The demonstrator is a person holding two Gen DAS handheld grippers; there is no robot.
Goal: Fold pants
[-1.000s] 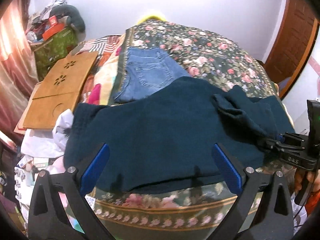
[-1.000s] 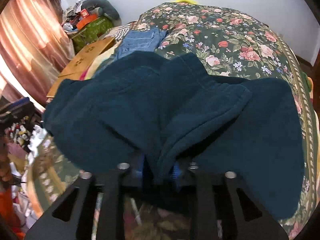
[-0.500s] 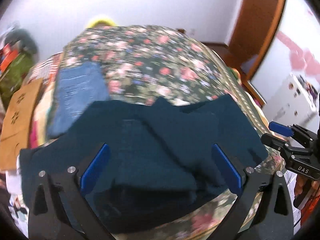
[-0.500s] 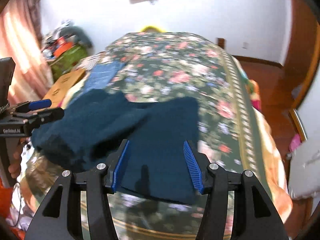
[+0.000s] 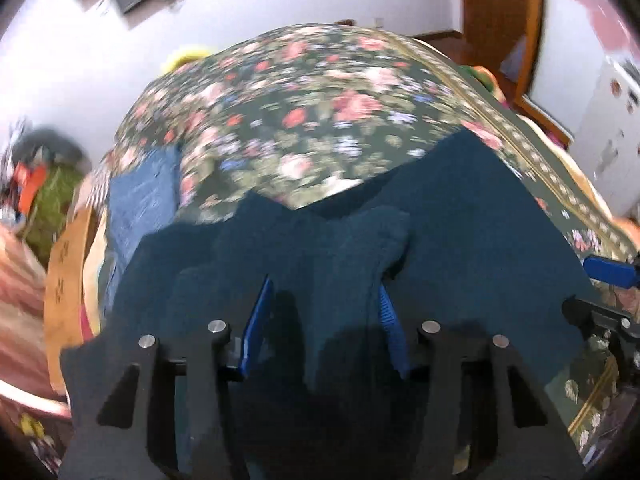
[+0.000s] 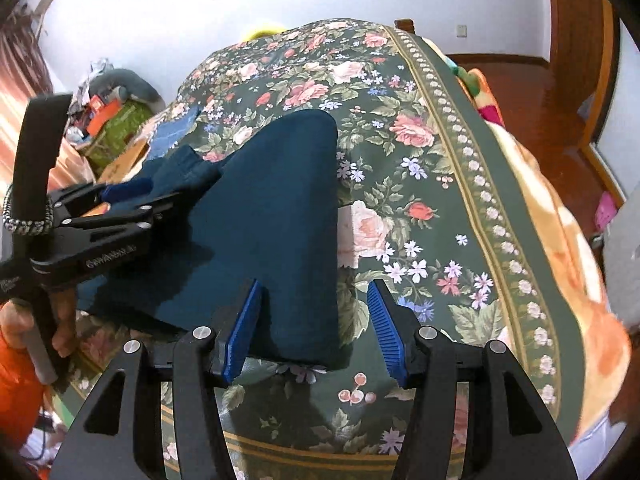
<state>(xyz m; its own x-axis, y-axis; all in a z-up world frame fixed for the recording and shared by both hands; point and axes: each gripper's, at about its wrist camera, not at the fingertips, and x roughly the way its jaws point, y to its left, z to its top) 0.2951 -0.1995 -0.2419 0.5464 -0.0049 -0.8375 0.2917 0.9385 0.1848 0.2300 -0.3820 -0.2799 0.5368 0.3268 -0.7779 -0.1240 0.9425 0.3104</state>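
Observation:
Dark teal pants point(image 5: 460, 232) lie on the floral bedspread, one layer folded over into a bunched ridge point(image 5: 352, 240). My left gripper point(image 5: 324, 320) sits low over the near edge of the pants with its blue pads apart around a raised fold; I cannot see the cloth pinched. It also shows in the right wrist view point(image 6: 132, 200), fingers close together at the fabric. My right gripper point(image 6: 316, 320) is open and empty, straddling the near right corner of the pants point(image 6: 276, 216).
The floral bedspread point(image 6: 420, 184) covers the bed, with its border along the right edge. Folded blue jeans point(image 5: 140, 200) lie at the far left. A wooden board point(image 5: 68, 272) and clutter sit left of the bed. A wooden door point(image 6: 576, 20) stands right.
My right gripper has let go of the pants leg and drawn back to the near right corner. My left gripper has narrowed its jaws and moved in over the folded layer.

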